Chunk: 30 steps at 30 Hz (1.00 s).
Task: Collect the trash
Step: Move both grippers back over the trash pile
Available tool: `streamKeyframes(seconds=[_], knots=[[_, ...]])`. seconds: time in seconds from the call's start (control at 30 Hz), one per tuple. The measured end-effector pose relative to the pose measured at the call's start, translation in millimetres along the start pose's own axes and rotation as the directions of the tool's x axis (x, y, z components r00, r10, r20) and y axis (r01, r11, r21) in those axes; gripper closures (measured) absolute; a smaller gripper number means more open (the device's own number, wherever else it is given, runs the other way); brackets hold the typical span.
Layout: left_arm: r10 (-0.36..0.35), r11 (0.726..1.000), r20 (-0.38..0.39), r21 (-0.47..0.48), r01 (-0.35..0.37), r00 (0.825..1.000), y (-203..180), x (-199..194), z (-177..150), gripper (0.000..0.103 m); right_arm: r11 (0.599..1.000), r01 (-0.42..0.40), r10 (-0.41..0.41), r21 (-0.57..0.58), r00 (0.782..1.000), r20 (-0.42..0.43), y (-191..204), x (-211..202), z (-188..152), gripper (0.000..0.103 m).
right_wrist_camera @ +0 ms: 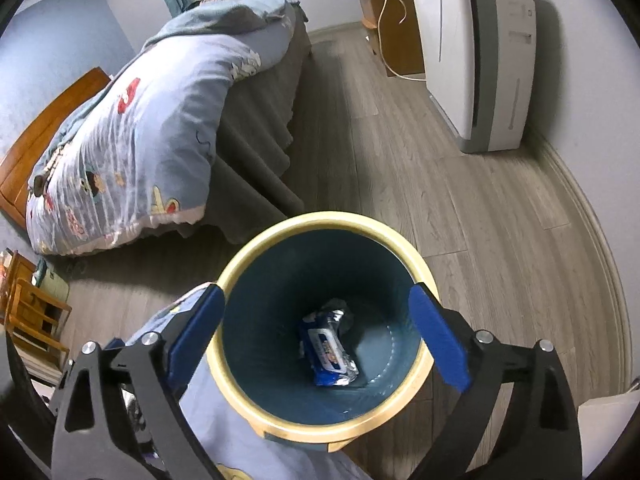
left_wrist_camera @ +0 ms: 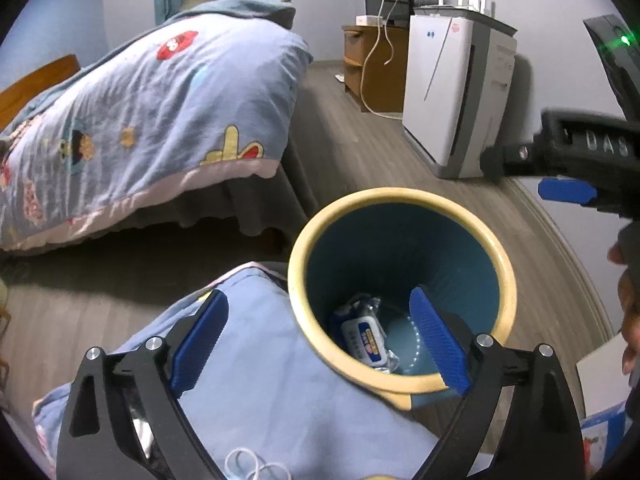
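Note:
A blue waste bin with a cream rim (left_wrist_camera: 508, 276) (right_wrist_camera: 416, 264) stands on the wood floor. At its bottom lies a blue and white wipes packet (left_wrist_camera: 366, 340) (right_wrist_camera: 330, 354) with crumpled foil beside it. My left gripper (left_wrist_camera: 320, 340) is open above the bin's near left rim, one blue pad over the bin, the other over light blue bedding (left_wrist_camera: 260, 380). My right gripper (right_wrist_camera: 316, 336) hangs open straight over the bin mouth, nothing between its pads. In the left wrist view the right gripper's black body (left_wrist_camera: 576, 152) shows at the right edge.
A bed with a cartoon-print blue quilt (left_wrist_camera: 140, 112) (right_wrist_camera: 132, 140) fills the left. A white air purifier (left_wrist_camera: 456, 92) (right_wrist_camera: 480, 48) and a wooden cabinet (left_wrist_camera: 372, 64) with cables stand by the far wall. A small wooden rack (right_wrist_camera: 28, 312) sits at the left edge.

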<state>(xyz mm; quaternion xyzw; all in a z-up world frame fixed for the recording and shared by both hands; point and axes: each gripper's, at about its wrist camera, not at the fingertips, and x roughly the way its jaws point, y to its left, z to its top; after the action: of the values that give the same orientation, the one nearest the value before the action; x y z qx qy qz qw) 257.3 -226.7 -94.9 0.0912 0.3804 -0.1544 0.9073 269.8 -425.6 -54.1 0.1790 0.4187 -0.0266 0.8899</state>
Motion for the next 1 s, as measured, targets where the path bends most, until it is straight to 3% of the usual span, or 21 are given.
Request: streamKeyframes(seconds=[0.33, 0.57, 0.77, 0.87, 1.0], knots=[[0.031, 0.999, 0.080, -0.024, -0.030, 0.996, 26, -86, -9, 0.009, 0.997, -0.013, 0.021, -0.082, 0.995, 0.096, 44, -67, 2, 0.006], [0.134, 0.988, 0.109, -0.084, -0.126, 0.985, 83, -161, -38, 0.007, 0.977, -0.073, 0.098, -0.201, 0.988, 0.120, 98, -99, -19, 0.006], [0.245, 0.954, 0.105, -0.202, -0.220, 0.964, 147, -210, -76, 0.006, 0.957, -0.131, 0.161, -0.260, 0.982, 0.094, 140, -108, -46, 0.006], [0.301, 0.926, 0.089, -0.264, -0.269, 0.949, 177, -219, -98, 0.006, 0.948, -0.158, 0.184, -0.277, 0.980, 0.069, 160, -103, -63, 0.006], [0.318, 0.899, 0.028, -0.327, -0.292, 0.948, 207, -215, -120, 0.006, 0.938, -0.184, 0.191, -0.295, 0.982, -0.004, 180, -77, -92, 0.006]])
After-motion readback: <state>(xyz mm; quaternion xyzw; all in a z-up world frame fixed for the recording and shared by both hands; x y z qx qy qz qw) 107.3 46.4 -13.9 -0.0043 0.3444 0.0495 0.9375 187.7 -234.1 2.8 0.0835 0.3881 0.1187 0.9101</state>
